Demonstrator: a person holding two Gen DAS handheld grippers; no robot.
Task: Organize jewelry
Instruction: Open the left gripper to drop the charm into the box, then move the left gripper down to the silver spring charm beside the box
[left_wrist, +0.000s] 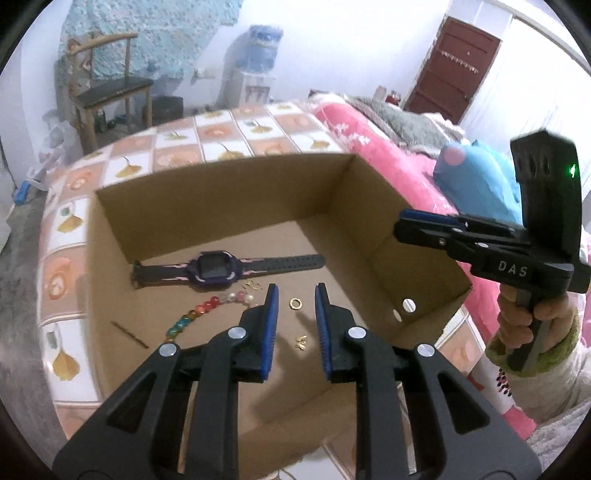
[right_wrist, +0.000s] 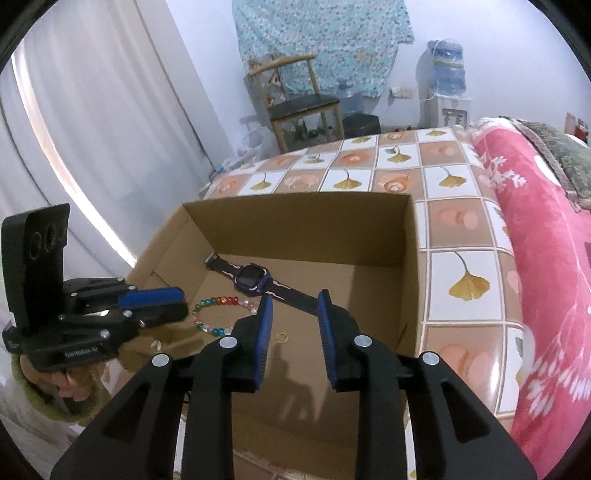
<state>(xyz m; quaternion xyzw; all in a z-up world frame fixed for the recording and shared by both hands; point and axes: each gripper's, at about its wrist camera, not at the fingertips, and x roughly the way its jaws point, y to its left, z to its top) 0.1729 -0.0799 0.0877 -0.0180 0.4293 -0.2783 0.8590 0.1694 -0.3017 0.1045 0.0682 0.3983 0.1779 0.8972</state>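
A shallow cardboard box (left_wrist: 110, 236) sits open-topped on a table covered in a ginkgo-leaf tile cloth (left_wrist: 70, 221). Its left wall stands near the table's left edge, with only a narrow strip of cloth beside it; behind the far wall (left_wrist: 229, 184) a wider band of cloth stays bare. To the right the table gives way to a pink floral blanket (left_wrist: 373, 155), and the box's right wall (left_wrist: 424, 266) carries two small round holes.

On the box floor, from the left: a thin dark stick (left_wrist: 129, 334) lies slanted by itself. Next comes a bracelet of coloured and pearly beads (left_wrist: 207, 310), curving up toward the middle. Behind it a purple smartwatch (left_wrist: 216, 266) lies flat, screen up, its strap running left to right roughly parallel to the far wall, buckle end at the left. A small gold piece (left_wrist: 253, 285) lies between watch and bracelet. Further right a gold ring (left_wrist: 295, 303) lies flat, and nearer the camera a tiny gold earring (left_wrist: 300, 342). The right half of the floor is bare cardboard.

The left gripper (left_wrist: 295, 291) hangs over the box's near part, its blue-padded fingers apart with nothing between them; the ring shows in the gap, down on the floor. The right gripper (right_wrist: 295, 301), held in a hand (left_wrist: 532, 314) with a green fuzzy cuff, hovers above the box's right wall, fingers likewise parted a little and empty.
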